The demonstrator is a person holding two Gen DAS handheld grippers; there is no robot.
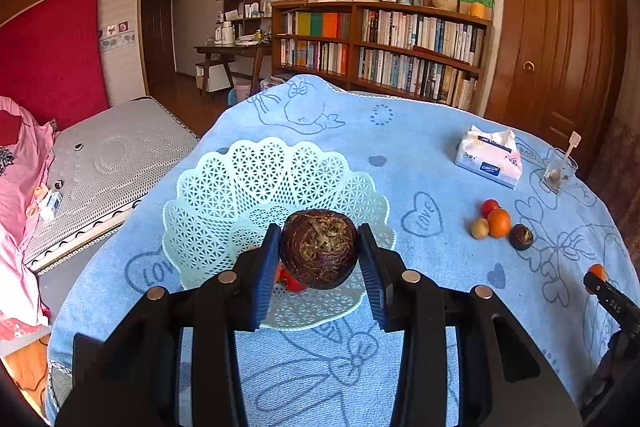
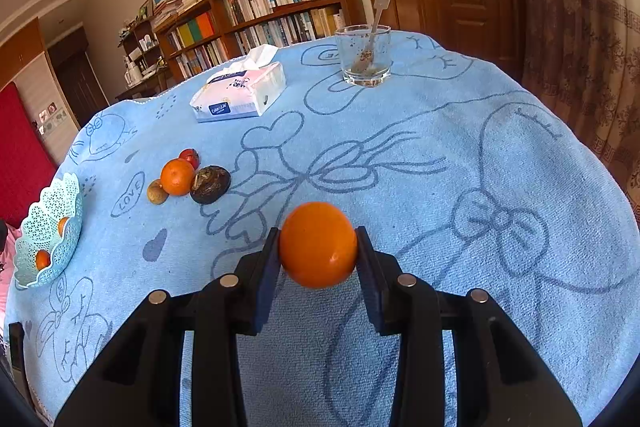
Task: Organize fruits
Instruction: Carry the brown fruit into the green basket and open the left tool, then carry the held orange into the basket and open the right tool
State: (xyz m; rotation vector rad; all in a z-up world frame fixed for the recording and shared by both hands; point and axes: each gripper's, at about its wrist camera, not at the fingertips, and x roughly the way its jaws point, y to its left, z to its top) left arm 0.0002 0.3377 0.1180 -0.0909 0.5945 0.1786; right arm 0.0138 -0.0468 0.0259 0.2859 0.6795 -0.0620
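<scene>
- Left tongs [image 1: 319,252] are closed on a dark brown, rough-skinned round fruit [image 1: 319,248], pads pressed to its two sides, and it hangs right over the pale mint lattice plastic basket [image 1: 224,195].
- That brown fruit looks firm and hard-shelled, and its coarse skin should give the pads good bite; across the widest part, as now, looks the safe hold.
- Red-orange pieces [image 1: 290,281] peek out beneath it in the basket, so I'd lower it rather than drop it.
- Right tongs [image 2: 318,247] pinch a smooth, glossy orange citrus fruit [image 2: 318,245] at its middle, lifted above the blue towel-covered surface [image 2: 460,155].
- The shiny peel looks slippery and a little yielding; a moderate squeeze should do, too hard could bruise it.
- Left tongs point forward and slightly down at the basket; right tongs sit level, well apart from it, with the basket far off to their left.
- Waiting on the cloth, a cluster close together: a small orange mandarin [image 2: 177,176], a red tomato-like fruit [image 2: 190,157], a tan nut-like fruit [image 2: 157,192] and a second dark brown fruit [image 2: 210,184].
</scene>
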